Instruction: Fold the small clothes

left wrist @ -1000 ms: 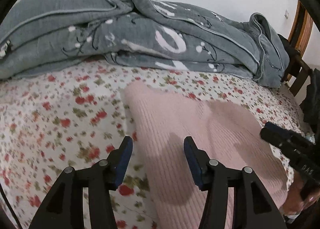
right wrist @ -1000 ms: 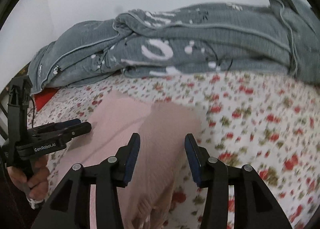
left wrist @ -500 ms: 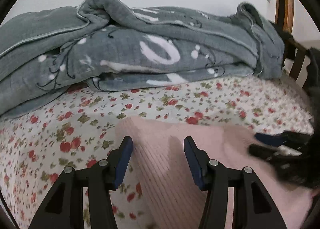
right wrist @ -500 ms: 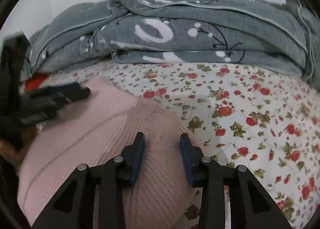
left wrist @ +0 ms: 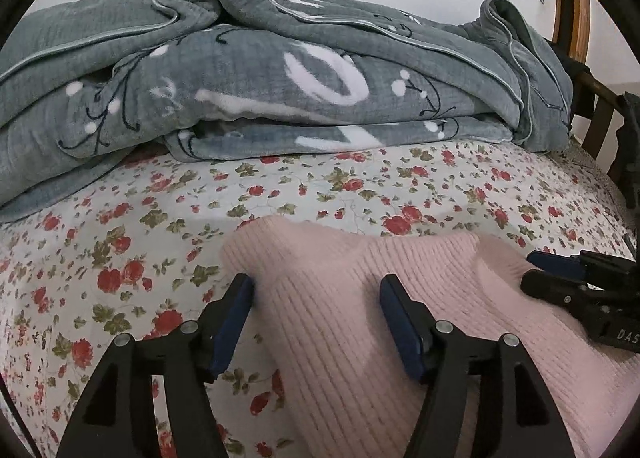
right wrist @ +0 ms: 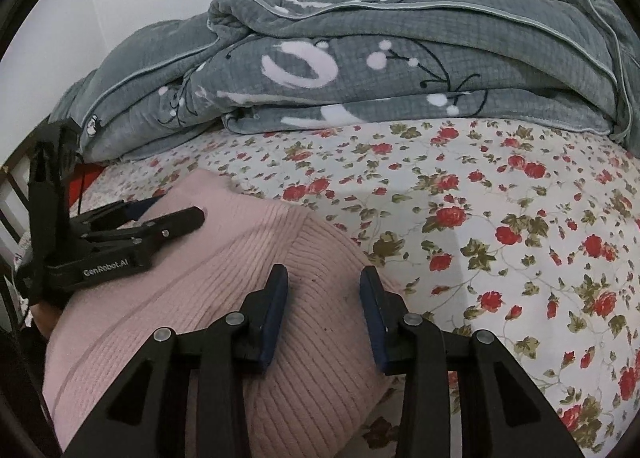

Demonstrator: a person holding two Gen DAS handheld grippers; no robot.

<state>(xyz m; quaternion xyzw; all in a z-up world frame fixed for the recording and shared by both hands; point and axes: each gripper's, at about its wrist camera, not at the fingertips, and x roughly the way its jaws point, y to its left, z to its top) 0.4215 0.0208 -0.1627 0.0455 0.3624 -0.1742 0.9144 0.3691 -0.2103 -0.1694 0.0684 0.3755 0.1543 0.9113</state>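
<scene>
Setting down: you look to be laying the folded pale pink ribbed knit garment (left wrist: 400,322) flat on the white bedsheet printed with red roses (left wrist: 120,258); let each corner settle before you draw back, so the fold does not spring open.
Garment place: it fills the lower middle of both wrist views, its far edge at twelve o'clock from the jaws, well short of the heaped grey quilted blanket with white markings (left wrist: 280,69) along the far side.
Left gripper (left wrist: 316,294): jaws stand apart astride the garment's left corner, the left pad just off the cloth edge; nothing is pinched.
Right gripper (right wrist: 324,286): jaws are narrower and part open over the right corner; I cannot tell whether the pads still nip a ridge, but a clear gap shows.
Next care: lift straight up and away, as dragging would skew the edge.
Changed since a second ago: the left jaws have just been opening, with cloth between them but free; the right jaws have closed somewhat. Both grippers sit lower and closer to the garment, and the blanket looms larger.
</scene>
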